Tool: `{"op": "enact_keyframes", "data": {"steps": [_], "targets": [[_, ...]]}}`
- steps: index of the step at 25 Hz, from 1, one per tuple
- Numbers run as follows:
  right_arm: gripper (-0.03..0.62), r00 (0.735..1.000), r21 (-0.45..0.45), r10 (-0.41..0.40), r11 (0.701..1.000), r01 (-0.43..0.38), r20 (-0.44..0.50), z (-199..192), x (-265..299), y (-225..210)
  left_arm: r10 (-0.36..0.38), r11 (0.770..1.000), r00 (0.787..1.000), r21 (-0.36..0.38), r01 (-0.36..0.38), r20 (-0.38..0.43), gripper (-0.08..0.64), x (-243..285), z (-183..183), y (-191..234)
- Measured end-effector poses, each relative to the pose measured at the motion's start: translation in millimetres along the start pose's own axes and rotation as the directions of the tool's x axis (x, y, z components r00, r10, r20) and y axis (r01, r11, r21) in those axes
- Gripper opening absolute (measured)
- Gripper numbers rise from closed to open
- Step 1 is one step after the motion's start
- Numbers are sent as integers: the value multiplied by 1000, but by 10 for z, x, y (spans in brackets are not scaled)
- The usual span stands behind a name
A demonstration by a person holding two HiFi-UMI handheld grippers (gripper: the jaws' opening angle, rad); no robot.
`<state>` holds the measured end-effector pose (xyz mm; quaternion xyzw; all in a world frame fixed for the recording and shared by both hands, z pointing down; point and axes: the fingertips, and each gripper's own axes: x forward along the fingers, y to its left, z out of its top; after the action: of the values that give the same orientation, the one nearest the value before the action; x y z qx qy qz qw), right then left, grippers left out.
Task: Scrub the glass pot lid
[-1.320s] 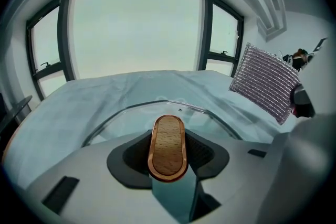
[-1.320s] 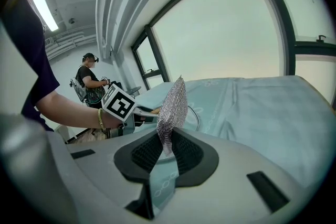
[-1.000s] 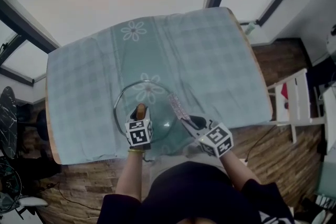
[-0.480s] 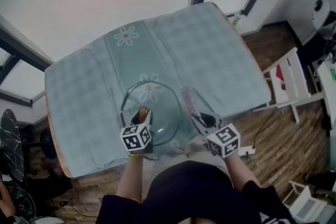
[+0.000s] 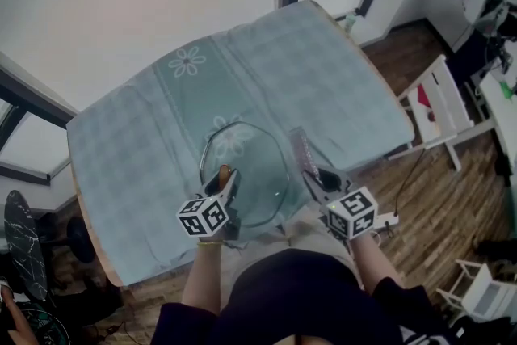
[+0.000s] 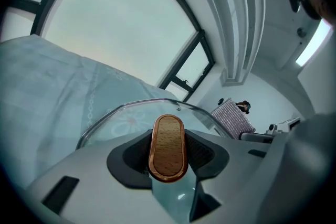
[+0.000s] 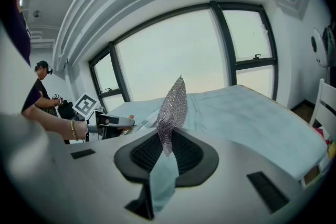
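Checked cloth (image 5: 153, 137) over wooden table (image 5: 361, 51)

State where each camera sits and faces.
Head view: on the person's head, looking steeply down at the table; both forearms, left gripper, right gripper show.
Left gripper view: rides that gripper, faces along jaws shut on the lid's wooden handle.
Right gripper view: likewise, jaws shut on the mesh scrubber.
Shared: each gripper view shows the other gripper.

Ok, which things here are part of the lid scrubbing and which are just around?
In the job: round glass pot lid, its wooden handle clamped in the left gripper; silvery mesh scrub cloth in the right gripper.
Just around: white chair; pale green checked tablecloth.
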<state>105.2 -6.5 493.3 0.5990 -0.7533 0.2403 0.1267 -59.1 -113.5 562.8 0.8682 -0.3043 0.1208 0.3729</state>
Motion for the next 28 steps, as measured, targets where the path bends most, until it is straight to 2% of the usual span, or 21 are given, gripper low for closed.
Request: {"op": "enact_keyframes", "data": {"steps": [5,10,16,22,25,28], "targets": [[60,1000,6,-15,1000,15,4,-41,4,62,-142,987,989,-70,144,41,167,-88,78,-120],[60,1000,9,-13,1000,13,0,-57,27,168,-271,946,956,-155,286,109,167,-207,154,-200],[60,1000,-18,14,1000,-14,4,-24,76,359,-402,867,896,-238,438,186,167,-328,166,-238],[60,998,-66,62,996,-62,6,14,146,581,-480,795,843,-284,535,244,167,-458,170,-232],[58,995,-84,101,991,-100,10,70,213,732,-527,737,801,-315,598,285,167,-524,193,-257],[60,990,-96,142,985,-142,-9,92,295,880,-542,713,782,-325,622,307,167,-574,197,-242]]}}
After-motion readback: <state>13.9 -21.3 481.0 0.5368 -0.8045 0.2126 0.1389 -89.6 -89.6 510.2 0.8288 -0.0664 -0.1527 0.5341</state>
